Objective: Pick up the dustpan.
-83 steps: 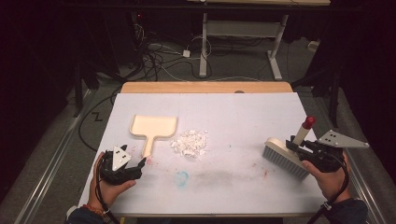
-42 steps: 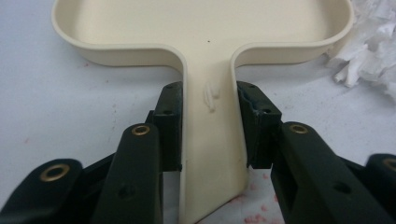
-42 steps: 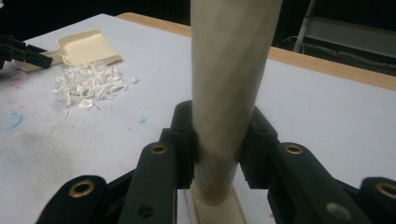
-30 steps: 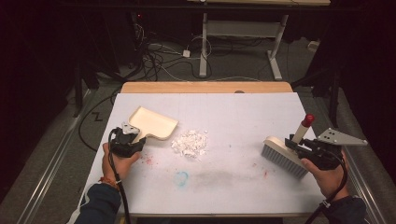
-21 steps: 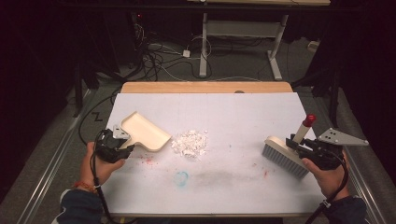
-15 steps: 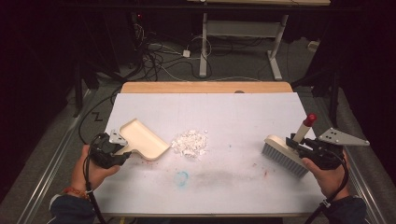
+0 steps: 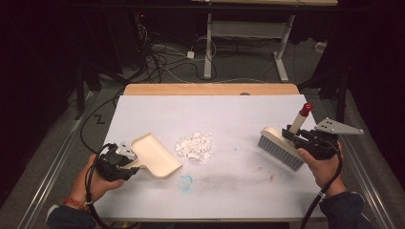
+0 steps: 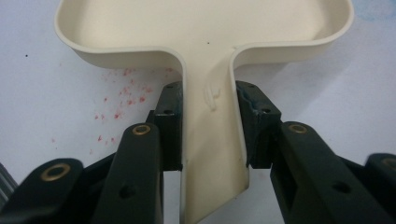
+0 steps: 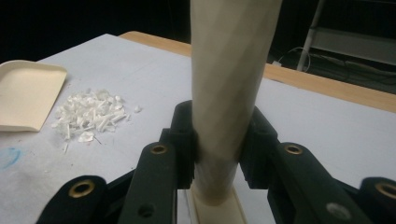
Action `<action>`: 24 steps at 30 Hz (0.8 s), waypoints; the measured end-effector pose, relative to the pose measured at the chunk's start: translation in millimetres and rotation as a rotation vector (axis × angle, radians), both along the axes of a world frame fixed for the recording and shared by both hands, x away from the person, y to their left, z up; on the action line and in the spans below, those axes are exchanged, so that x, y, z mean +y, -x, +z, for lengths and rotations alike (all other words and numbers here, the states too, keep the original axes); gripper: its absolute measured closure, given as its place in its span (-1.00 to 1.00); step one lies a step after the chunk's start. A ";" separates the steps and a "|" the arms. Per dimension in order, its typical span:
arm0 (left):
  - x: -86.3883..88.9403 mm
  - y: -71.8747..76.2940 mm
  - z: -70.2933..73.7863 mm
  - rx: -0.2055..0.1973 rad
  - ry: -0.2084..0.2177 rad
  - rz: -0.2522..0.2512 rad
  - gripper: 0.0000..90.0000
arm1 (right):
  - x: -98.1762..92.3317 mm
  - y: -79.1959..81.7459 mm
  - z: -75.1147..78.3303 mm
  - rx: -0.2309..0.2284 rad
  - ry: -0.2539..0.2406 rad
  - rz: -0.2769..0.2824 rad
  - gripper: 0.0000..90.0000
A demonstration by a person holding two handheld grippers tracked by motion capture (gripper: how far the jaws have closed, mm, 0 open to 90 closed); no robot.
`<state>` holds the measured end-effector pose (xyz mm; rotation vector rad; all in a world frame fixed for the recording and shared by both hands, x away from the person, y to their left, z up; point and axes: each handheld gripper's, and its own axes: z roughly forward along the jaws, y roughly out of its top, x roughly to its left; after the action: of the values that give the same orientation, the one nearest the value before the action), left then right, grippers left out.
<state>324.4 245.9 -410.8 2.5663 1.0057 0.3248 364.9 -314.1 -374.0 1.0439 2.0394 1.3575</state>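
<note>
A cream dustpan [image 7: 154, 155] lies on the white table [image 7: 229, 117], its open mouth turned toward a small heap of white scraps [image 7: 193, 145]. My left gripper [image 7: 125, 164] is shut on the dustpan's handle [image 8: 212, 135], jaws pressed to both sides. At the right, my right gripper [image 7: 292, 135] is shut on the cream handle [image 9: 229, 93] of a hand brush [image 7: 279, 148] with grey bristles and a red tip [image 7: 306, 108]. The brush rests on the table, well right of the scraps [image 9: 91, 114]. The dustpan [image 9: 25, 93] sits just left of the heap.
A blue smudge [image 7: 185, 181] marks the table in front of the heap. Red specks [image 8: 123, 100] dot the surface beside the dustpan. A wooden strip [image 7: 210, 89] runs along the table's far edge, with cables and desk legs on the floor beyond.
My left gripper took hold of the dustpan's handle, then swung the pan left and toward the person, turning its mouth toward the scraps. The right gripper and brush stayed put.
</note>
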 end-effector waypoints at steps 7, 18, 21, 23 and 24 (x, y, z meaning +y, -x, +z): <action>0.6 -2.6 -3.0 0.024 0.009 0.005 0.40 | 21.3 -11.6 -3.0 0.007 0.031 0.027 0.58; -1.7 -6.4 -5.8 0.075 0.043 -0.015 0.40 | 30.5 -18.6 -7.2 0.027 0.034 0.040 0.58; -3.7 -8.4 -8.1 0.088 0.033 -0.023 0.40 | 29.2 -19.4 -7.4 0.028 0.035 0.035 0.58; -5.0 -9.4 -8.6 0.091 0.034 -0.031 0.40 | 29.6 -20.9 -7.9 0.024 0.033 0.029 0.58; -5.8 -10.0 -8.9 0.092 0.030 -0.035 0.40 | 31.0 -23.4 -7.8 0.017 0.033 0.025 0.58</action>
<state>334.3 240.1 -419.6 2.5890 0.9880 0.1829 388.3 -283.2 -381.9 1.0223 2.0863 1.3272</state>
